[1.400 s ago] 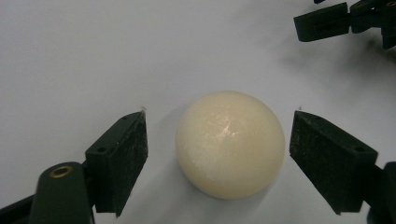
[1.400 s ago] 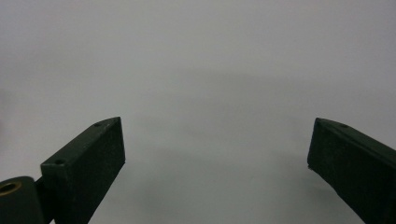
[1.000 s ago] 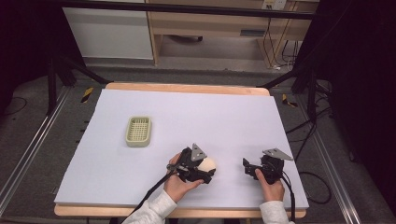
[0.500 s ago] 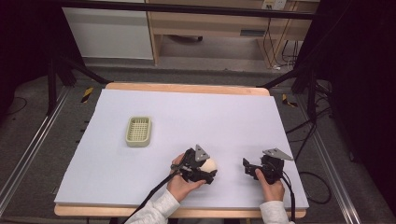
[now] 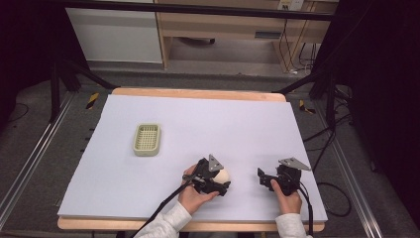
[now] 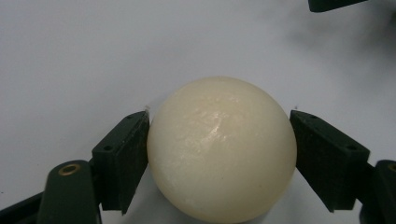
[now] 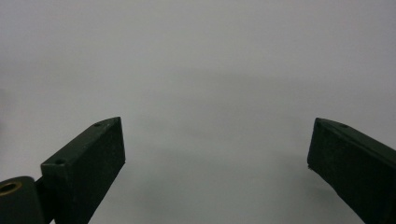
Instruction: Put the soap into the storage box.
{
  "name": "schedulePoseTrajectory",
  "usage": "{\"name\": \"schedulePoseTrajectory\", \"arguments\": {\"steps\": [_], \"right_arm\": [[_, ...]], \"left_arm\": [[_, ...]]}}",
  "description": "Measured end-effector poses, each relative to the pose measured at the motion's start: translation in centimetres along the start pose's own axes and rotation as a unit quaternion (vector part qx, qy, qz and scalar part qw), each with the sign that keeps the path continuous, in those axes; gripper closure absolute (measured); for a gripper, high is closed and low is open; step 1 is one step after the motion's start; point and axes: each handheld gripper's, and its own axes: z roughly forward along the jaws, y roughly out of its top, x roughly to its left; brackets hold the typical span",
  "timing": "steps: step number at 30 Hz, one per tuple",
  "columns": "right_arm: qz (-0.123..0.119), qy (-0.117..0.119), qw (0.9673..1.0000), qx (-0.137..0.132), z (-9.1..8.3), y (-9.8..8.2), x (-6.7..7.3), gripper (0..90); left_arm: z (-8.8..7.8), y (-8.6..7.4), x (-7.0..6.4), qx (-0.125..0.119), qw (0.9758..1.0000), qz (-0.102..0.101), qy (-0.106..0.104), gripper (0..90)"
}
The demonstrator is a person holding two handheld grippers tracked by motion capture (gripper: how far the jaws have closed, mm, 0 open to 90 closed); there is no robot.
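A smooth cream ball (image 5: 224, 174) rests on the pale sheet near the front middle of the table. My left gripper (image 5: 221, 180) is around it. In the left gripper view the ball (image 6: 222, 149) sits between the two black jaws, and both pads press on its sides, so the left gripper (image 6: 219, 116) is shut on it. To the right, my right gripper (image 5: 261, 178) is held low over the sheet with its jaws pointing left. The right gripper (image 7: 215, 123) is wide open with bare sheet between its fingers.
A small pale green slatted basket (image 5: 147, 139) lies on the left part of the sheet (image 5: 223, 119), well apart from both grippers. The wooden table edge (image 5: 198, 93) borders the sheet; dark frame legs and cables stand beyond it.
My left gripper and the ball have shifted slightly to the right. The right gripper has stayed in place.
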Motion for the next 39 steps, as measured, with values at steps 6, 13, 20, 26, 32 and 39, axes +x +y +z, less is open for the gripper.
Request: {"name": "schedulePoseTrajectory", "arguments": {"steps": [6,13,20,26,32,39], "right_arm": [[0.0,0.0,1.0,0.0,0.01,0.0,0.0,4.6],[0.0,0.0,1.0,0.001,0.01,0.0,0.0,4.6],[0.0,0.0,1.0,0.001,0.02,0.0,-0.01,4.6],[0.0,-0.002,1.0,0.001,0.02,0.0,-0.03,4.7],[0.001,-0.002,1.0,0.002,0.02,0.01,-0.03,4.8],[0.001,-0.001,1.0,0.001,0.01,0.01,-0.04,4.8]], "left_arm": [[0.06,-0.03,0.01,0.002,1.0,0.0,-0.001,23.0],[0.06,-0.03,-0.01,0.002,1.0,0.003,0.0,23.2],[0.12,-0.02,0.01,0.003,1.0,0.002,0.0,23.0],[0.33,-0.07,0.05,0.011,0.9999,0.004,-0.001,23.0],[0.33,-0.02,-0.05,0.011,0.9999,0.003,0.002,23.4],[0.19,0.12,-0.12,0.019,0.9998,0.007,0.004,23.5]]}}
